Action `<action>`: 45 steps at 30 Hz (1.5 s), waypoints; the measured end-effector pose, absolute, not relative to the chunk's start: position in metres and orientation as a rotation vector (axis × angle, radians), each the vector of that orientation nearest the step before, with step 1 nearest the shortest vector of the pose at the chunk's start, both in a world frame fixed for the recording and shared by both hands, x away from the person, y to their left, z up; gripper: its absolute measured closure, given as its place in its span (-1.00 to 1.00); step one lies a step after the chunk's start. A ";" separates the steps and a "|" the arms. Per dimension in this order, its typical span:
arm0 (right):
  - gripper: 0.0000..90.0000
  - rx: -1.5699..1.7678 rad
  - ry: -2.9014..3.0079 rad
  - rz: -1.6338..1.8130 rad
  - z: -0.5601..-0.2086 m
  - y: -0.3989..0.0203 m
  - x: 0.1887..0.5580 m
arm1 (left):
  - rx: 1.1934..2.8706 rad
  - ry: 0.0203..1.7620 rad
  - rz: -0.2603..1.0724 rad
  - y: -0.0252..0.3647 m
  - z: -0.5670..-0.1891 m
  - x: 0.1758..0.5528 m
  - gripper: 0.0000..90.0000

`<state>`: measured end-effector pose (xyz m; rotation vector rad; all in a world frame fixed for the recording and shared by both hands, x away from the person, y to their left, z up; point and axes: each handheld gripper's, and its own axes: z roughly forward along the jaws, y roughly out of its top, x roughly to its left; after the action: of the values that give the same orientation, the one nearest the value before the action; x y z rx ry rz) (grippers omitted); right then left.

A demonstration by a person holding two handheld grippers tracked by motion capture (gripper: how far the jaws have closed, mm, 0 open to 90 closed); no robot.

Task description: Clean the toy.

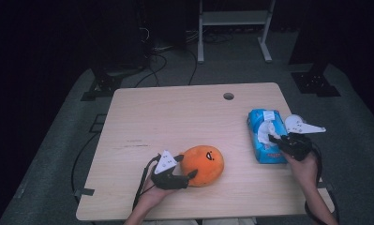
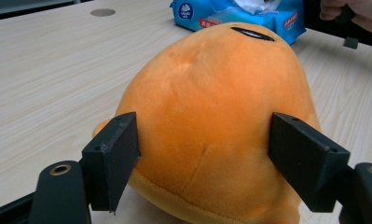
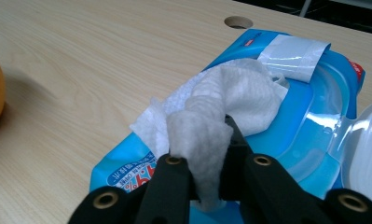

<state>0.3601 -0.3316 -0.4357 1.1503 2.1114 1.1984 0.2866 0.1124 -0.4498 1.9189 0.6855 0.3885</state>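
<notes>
Seen from the high view, the orange plush toy (image 1: pixel 203 165) sits near the table's (image 1: pixel 175 117) front edge, a little left of the middle, and the blue wipes pack (image 1: pixel 265 136) lies close to the right edge. The left gripper (image 1: pixel 186 168) reaches in from the front edge and straddles the toy's left side; the right gripper (image 1: pixel 273 139) rests over the pack, though at that distance its tips blur into the white tissue.

Up close, the left gripper view settles what the overhead cannot: the two black pads (image 2: pixel 114 158) stand fairly wide, one against each flank of the plush toy (image 2: pixel 211 121), pressing into the fabric so the toy is held. It also shows the stitched dark mark on top of the toy and the wipes pack (image 2: pixel 193 14) beyond it, toward the far right corner.

From the right gripper view, the jaws are pinched tight together on a white wipe (image 3: pixel 207 116) drawn up out of the wipes pack (image 3: pixel 314 121). Its clear lid flap is folded back, and a round hole (image 3: pixel 238 21) in the table lies behind it. An orange sliver of the toy shows at that view's left border.
</notes>
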 end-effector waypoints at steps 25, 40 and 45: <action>0.93 0.551 2.304 1.704 -0.329 -0.249 0.261 | 1.921 0.691 0.400 0.112 -0.451 0.285 -0.44; 0.82 0.547 2.514 1.353 -0.391 -0.177 0.314 | 1.915 0.679 0.393 0.111 -0.451 0.287 -0.44; 0.46 0.649 2.467 1.464 -0.412 -0.181 0.334 | 1.917 0.677 0.384 0.111 -0.452 0.288 -0.40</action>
<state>0.3340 -0.1814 -0.4122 0.6489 2.4671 1.4636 0.2881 0.1113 -0.4517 1.9171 0.6768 0.3836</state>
